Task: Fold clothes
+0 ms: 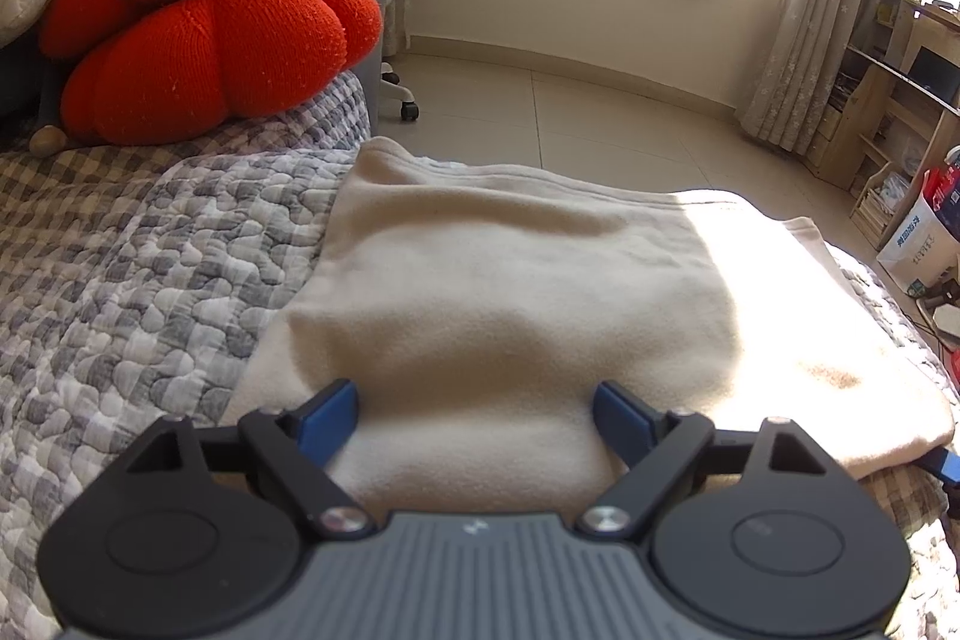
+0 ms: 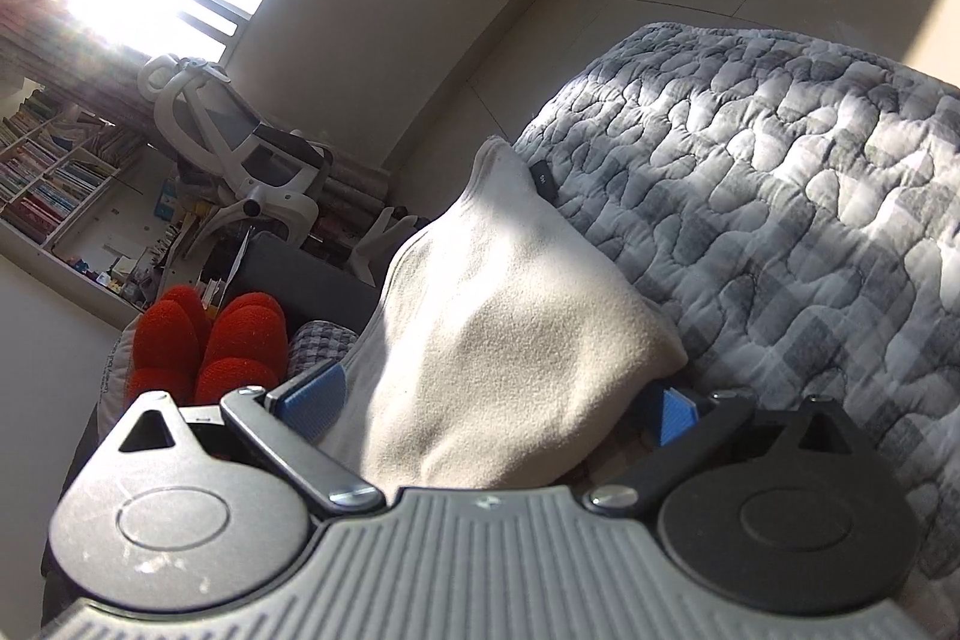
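Observation:
A cream fleece garment [image 1: 510, 268] lies folded flat on the grey checked quilt [image 1: 150, 250], near the bed's edge. My left gripper [image 1: 477, 406] stands open wide over its near edge, and the cloth bulges up between the blue pads [image 1: 333, 415] without being pinched. In the right wrist view the same garment [image 2: 510, 316] runs between the wide-apart fingers of my right gripper [image 2: 495, 400], which is rolled to one side at the cloth's corner. One blue fingertip [image 1: 943, 465] of the right gripper pokes out under the garment's right corner in the left wrist view.
A red knitted cushion [image 1: 204, 22] and a pale pillow sit at the bed's far left. A white office chair [image 2: 240, 148] and bookshelves [image 2: 54, 160] stand beyond. Tiled floor, curtains, wooden shelves and a cardboard box [image 1: 918, 238] lie past the bed's edge.

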Motion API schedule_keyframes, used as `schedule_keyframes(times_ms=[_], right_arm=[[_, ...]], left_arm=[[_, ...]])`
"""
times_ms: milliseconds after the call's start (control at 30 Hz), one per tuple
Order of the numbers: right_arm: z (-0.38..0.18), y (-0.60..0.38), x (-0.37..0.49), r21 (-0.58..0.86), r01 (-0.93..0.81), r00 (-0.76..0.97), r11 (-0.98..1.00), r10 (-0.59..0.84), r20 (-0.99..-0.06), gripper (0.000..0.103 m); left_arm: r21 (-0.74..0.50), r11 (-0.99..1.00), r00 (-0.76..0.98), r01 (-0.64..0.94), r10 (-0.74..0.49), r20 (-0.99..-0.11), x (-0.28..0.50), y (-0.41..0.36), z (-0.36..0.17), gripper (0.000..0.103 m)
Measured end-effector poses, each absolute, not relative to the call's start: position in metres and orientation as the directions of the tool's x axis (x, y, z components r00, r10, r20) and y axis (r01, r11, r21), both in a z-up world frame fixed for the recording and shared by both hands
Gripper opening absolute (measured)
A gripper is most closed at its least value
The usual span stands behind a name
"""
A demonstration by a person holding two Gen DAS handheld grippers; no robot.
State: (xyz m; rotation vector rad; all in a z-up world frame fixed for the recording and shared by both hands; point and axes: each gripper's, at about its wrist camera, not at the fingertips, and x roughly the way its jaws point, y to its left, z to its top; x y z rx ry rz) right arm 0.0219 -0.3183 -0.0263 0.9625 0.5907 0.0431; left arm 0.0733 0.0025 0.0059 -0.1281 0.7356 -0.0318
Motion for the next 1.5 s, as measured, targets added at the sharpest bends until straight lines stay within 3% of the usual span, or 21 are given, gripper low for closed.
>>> schedule_keyframes(times_ms=[133,267,700,800,900,933,967,1200,1367,1500], right_arm=[[-0.029,-0.328,0.020,0.829,0.224,0.866,0.513,0.285,-0.410,0.092],[-0.027,-0.332,0.016,0.848,0.204,0.881,0.489,0.286,-0.377,0.092],[-0.030,-0.329,0.015,0.802,0.233,0.861,0.550,0.267,-0.434,0.084],[-0.030,-0.323,0.019,0.774,0.233,0.851,0.589,0.262,-0.456,0.065],[-0.034,-0.320,0.021,0.746,0.252,0.843,0.616,0.239,-0.482,0.040],[-0.033,-0.319,0.022,0.725,0.259,0.838,0.638,0.224,-0.497,0.025],[-0.032,-0.318,0.022,0.712,0.261,0.838,0.652,0.214,-0.503,0.019],[0.003,-0.286,0.020,0.576,0.129,0.887,0.807,0.165,-0.431,0.016],[-0.020,-0.300,0.029,0.633,0.230,0.850,0.739,0.165,-0.500,0.017],[-0.033,-0.318,0.027,0.711,0.271,0.844,0.649,0.194,-0.500,0.017]], left_arm=[[-0.132,0.991,0.740,-0.015,-0.078,-0.668,0.074,0.003,0.005,0.087],[-0.136,0.991,0.738,-0.014,-0.082,-0.670,0.074,0.004,0.006,0.087],[-0.150,0.989,0.733,-0.010,-0.095,-0.674,0.075,0.007,0.006,0.088],[-0.147,0.989,0.732,-0.013,-0.090,-0.675,0.075,0.006,0.006,0.088],[-0.146,0.989,0.732,-0.014,-0.090,-0.675,0.075,0.005,0.006,0.088],[-0.148,0.989,0.732,-0.013,-0.092,-0.675,0.076,0.006,0.006,0.088],[-0.153,0.988,0.731,-0.012,-0.096,-0.675,0.076,0.007,0.006,0.088],[-0.173,0.985,0.728,-0.013,-0.109,-0.677,0.077,0.009,0.007,0.090],[-0.190,0.982,0.725,-0.013,-0.121,-0.678,0.078,0.012,0.007,0.091],[-0.259,0.966,0.717,-0.023,-0.164,-0.678,0.081,0.025,0.009,0.091]])
